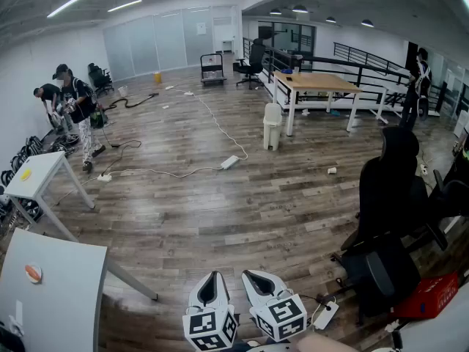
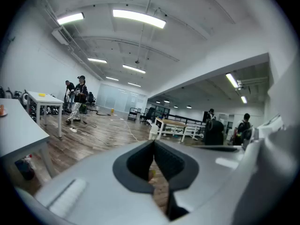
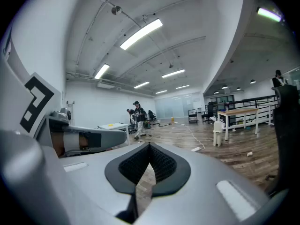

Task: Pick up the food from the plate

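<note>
A small round plate with reddish-orange food (image 1: 33, 273) lies on the grey table (image 1: 58, 306) at the lower left; the same food (image 2: 1, 110) peeks in at the left edge of the left gripper view. My left gripper (image 1: 213, 276) and right gripper (image 1: 250, 273) hang side by side at the bottom centre, above the wooden floor and well to the right of that table. Both are shut with nothing between the jaws. In their own views the left gripper (image 2: 153, 142) and the right gripper (image 3: 150, 146) point out over the open room.
A white table (image 1: 37, 178) carrying a yellow item stands left. Black office chairs (image 1: 392, 196), a red box (image 1: 429, 295) and a power strip (image 1: 325, 315) crowd the right. Cables (image 1: 176, 171) cross the floor. Two people (image 1: 73, 105) stand far left, and another person (image 1: 419, 79) stands by a wooden table (image 1: 322, 83).
</note>
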### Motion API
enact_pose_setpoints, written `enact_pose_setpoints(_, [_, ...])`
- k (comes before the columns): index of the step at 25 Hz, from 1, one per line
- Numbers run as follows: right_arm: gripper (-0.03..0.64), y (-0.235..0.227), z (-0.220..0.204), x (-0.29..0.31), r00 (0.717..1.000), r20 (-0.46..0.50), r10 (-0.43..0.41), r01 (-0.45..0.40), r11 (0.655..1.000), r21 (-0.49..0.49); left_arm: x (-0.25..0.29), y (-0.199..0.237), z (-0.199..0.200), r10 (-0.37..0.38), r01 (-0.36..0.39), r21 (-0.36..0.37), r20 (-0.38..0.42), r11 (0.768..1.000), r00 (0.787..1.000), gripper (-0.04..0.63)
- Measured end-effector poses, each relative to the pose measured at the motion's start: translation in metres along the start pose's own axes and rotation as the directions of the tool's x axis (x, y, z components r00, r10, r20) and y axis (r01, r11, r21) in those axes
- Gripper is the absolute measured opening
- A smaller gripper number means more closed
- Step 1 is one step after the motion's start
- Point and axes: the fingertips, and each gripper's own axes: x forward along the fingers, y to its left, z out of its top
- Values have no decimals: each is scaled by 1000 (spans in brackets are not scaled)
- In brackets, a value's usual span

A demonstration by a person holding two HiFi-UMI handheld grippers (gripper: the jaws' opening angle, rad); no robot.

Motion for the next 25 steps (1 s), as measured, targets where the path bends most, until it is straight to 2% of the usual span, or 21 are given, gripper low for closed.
enact_pose_setpoints(3, [-2, 20, -8, 10, 999, -18, 49, -49, 999, 6, -15, 21, -8, 44, -44, -23, 0, 999, 999, 9])
enact_pose_setpoints(6, [-2, 47, -7, 24, 992, -36, 120, -121, 993, -8, -30, 53, -6, 120, -120, -48, 8, 992, 993, 8])
enact_pose_setpoints(10, [-2, 105, -9, 53, 967, -70, 245, -248, 968, -32, -63, 116, 0, 245, -242, -98, 17, 965, 969, 9])
enact_pose_setpoints(13, [-2, 153, -11, 78, 943, -88, 322, -325, 945, -21, -88, 163, 0, 311, -308, -113, 11, 945, 950, 9])
enact_pose_setpoints(17, [-2, 223, -10, 115, 895, -115, 431, -438, 899, -33, -126, 229, 3, 410, -406, -134, 1, 904, 912, 9])
enact_pose_setpoints(25, [-2, 389, 4, 192, 808, -133, 573, -585, 808, -71, -214, 391, 37, 583, -569, -173, 36, 804, 812, 8])
